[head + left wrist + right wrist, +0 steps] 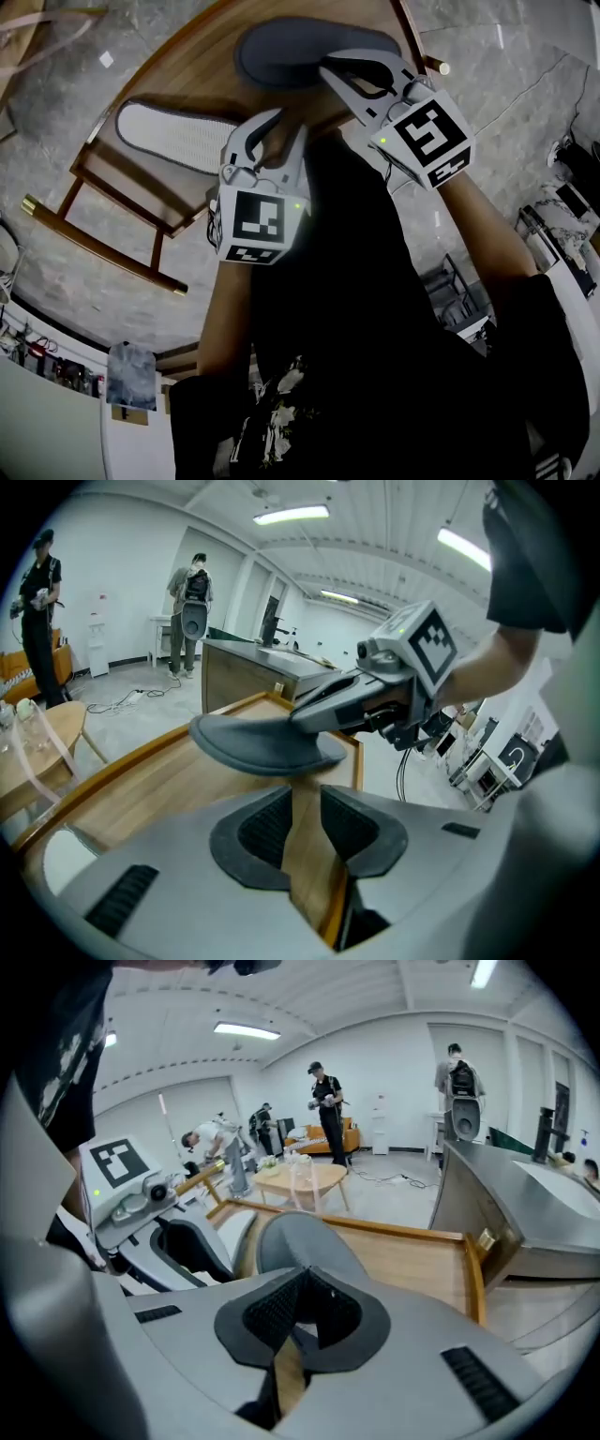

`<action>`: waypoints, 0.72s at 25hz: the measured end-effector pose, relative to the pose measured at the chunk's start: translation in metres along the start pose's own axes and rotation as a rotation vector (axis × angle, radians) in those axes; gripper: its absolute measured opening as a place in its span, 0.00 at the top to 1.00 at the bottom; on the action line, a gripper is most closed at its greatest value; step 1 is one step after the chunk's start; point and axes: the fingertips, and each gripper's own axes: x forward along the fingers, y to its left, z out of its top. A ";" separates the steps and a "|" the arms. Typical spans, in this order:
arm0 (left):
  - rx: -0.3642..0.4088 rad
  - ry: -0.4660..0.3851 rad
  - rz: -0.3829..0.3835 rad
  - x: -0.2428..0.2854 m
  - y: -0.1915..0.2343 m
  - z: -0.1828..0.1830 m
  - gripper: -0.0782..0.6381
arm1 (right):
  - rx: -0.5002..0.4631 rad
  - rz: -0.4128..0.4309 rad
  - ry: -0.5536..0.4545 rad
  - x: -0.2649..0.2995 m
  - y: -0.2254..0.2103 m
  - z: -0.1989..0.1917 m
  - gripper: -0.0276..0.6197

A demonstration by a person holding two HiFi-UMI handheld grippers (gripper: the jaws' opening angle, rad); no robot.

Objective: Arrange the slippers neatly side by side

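**Grey slipper gripped at the top of the table; second slipper lies apart**

Item: the grey slipper [300, 52] sits at the upper centre of the head view, over the far part of the wooden table [202, 56]. The right claw [342, 70] is clamped onto its right-hand edge, pads pressed together on the rim. In the left gripper view the slipper appears to be held clear of the wood and tilted.

Second item: the light slipper [178, 136] lies flat on the table at the left of the frame. It is angled, well apart from the grey one and not in line with it.

The left claw [286, 127] hangs just beside the right end of the light slipper. Its jaws are apart, with only bare wood showing between them. It lies below the grey slipper in the frame, in the space between the two slippers.

Obstructions: the person's dark torso [375, 319] fills the lower middle of the head view and covers the near edge of the table.

Surroundings: grey marbled floor [56, 103], a round pale table [300, 1180], an orange sofa [345, 1136] and a grey counter [525, 1213].

Count: two slippers, two claws. At least four people stand or bend in the background of the right gripper view.
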 end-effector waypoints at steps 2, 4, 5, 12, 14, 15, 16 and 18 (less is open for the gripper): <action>0.005 -0.010 0.007 -0.002 0.003 0.004 0.76 | 0.057 -0.028 -0.020 -0.005 -0.003 0.005 0.94; 0.014 -0.031 0.015 -0.002 0.007 0.013 0.76 | 0.124 -0.065 -0.041 -0.011 -0.006 0.009 0.94; 0.019 -0.048 0.022 -0.002 0.010 0.019 0.76 | 0.159 -0.085 -0.053 -0.014 -0.007 0.010 0.94; 0.028 -0.127 0.069 0.001 0.038 0.059 0.76 | 0.354 -0.136 -0.131 -0.018 0.002 0.027 0.94; 0.029 -0.137 0.080 0.000 0.046 0.063 0.76 | 0.362 -0.123 -0.135 -0.014 0.009 0.030 0.94; 0.027 -0.140 0.086 -0.001 0.049 0.065 0.76 | 0.363 -0.113 -0.135 -0.012 0.012 0.032 0.94; 0.024 -0.142 0.092 -0.003 0.052 0.066 0.76 | 0.362 -0.102 -0.133 -0.010 0.015 0.033 0.94; 0.017 -0.139 0.103 -0.005 0.057 0.064 0.76 | 0.356 -0.090 -0.126 -0.005 0.018 0.032 0.94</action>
